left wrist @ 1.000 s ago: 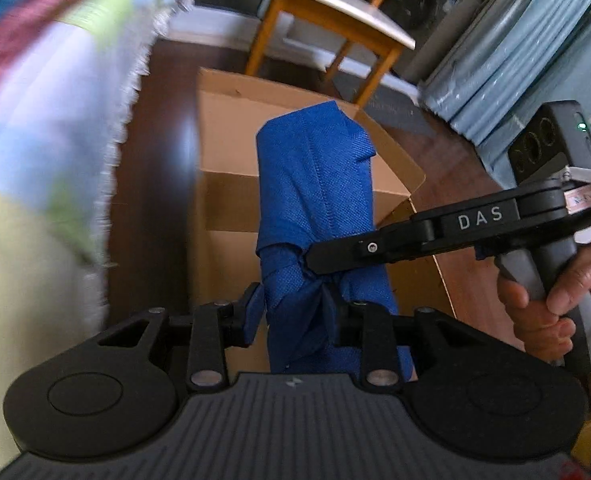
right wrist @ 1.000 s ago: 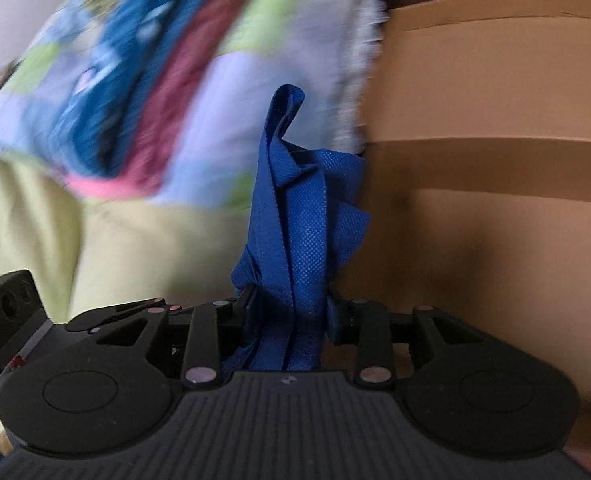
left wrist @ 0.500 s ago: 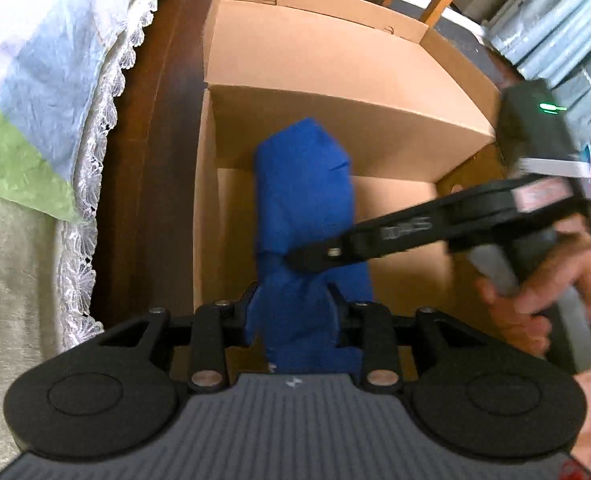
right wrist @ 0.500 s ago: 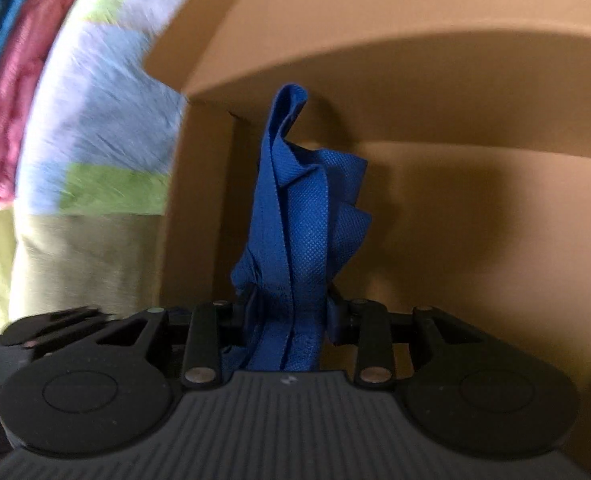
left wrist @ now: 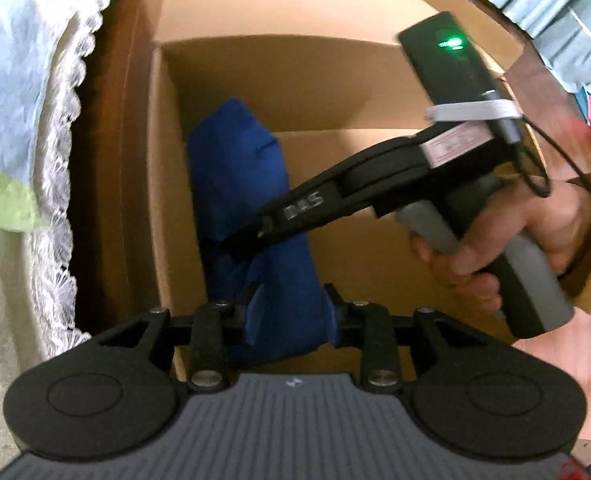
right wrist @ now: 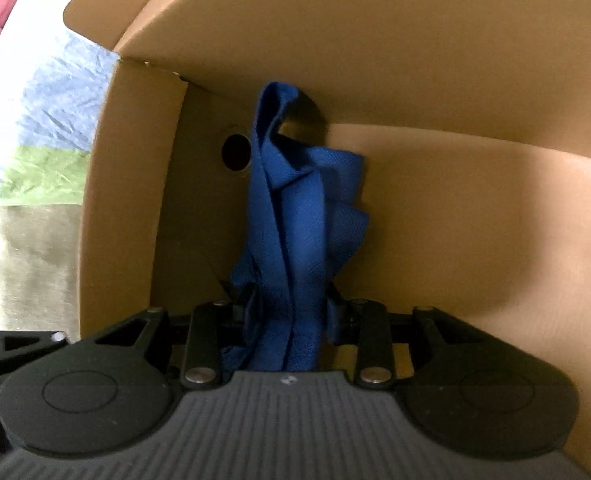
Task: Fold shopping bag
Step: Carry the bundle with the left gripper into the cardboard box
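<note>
the cardboard box (left wrist: 335,92) stands open on a dark wooden floor (left wrist: 107,184), beside a bed whose lace-edged cover (left wrist: 51,128) hangs along the left of the left wrist view. inside the box, close to its left wall and reaching toward the far corner, hangs the folded blue shopping bag (left wrist: 247,184), a narrow bundle held in the air by both grippers. in the right wrist view the shopping bag (right wrist: 295,216) rises straight up from the gripper, its looped handle near the box wall, next to a round hole (right wrist: 235,152) in the cardboard. the left gripper (left wrist: 291,312) is clamped on the near end of the bundle, its fingers pressed into the cloth on either side. the right gripper (right wrist: 287,312) is clamped on the bag's gathered folds; from the left wrist view it comes in from the right and grips the bundle at mid-length, just ahead of the left gripper, held by the person's right hand (left wrist: 507,240).
</note>
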